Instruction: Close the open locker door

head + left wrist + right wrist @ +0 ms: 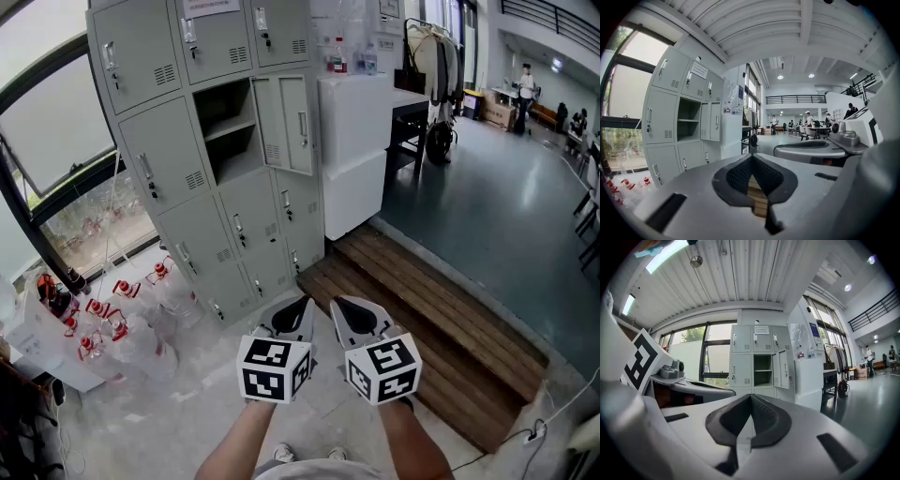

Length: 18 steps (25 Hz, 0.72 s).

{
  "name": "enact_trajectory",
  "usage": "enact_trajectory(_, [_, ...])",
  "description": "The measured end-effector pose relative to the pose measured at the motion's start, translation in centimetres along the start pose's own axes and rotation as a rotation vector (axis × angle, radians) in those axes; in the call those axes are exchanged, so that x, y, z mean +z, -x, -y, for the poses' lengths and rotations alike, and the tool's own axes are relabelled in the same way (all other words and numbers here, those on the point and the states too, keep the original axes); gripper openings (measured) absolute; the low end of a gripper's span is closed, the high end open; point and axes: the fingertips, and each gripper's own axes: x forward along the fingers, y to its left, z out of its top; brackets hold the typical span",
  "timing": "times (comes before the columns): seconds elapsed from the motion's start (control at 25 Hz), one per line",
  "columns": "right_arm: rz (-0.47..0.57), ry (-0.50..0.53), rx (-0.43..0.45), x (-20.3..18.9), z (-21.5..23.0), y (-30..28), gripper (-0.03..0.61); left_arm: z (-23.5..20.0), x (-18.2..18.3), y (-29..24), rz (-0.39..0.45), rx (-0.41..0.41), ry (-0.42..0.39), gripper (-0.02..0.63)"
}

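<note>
Well ahead of right tool (349, 311), locker door (287, 122)

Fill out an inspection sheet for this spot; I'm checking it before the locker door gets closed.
Surface: pale floor; wooden step at right.
Job's things: locker bank; open locker door swung wide, shelved compartment exposed.
Clutter: red-capped bottles on the floor left of the lockers.
Grippers: left gripper and right gripper both shut, empty, short of the lockers.
Cables: one cable at lower right.
Surroundings: white cabinet beside the lockers; window; person far off.
</note>
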Motion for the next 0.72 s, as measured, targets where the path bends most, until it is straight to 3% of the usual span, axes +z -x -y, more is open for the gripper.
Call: enact_trajectory(0.72, [0.001,-0.029,0.017,-1.0,4.2,1.9,0.006,3.6,0.6,-3.4,-0.003,0.002,0.013,0.006])
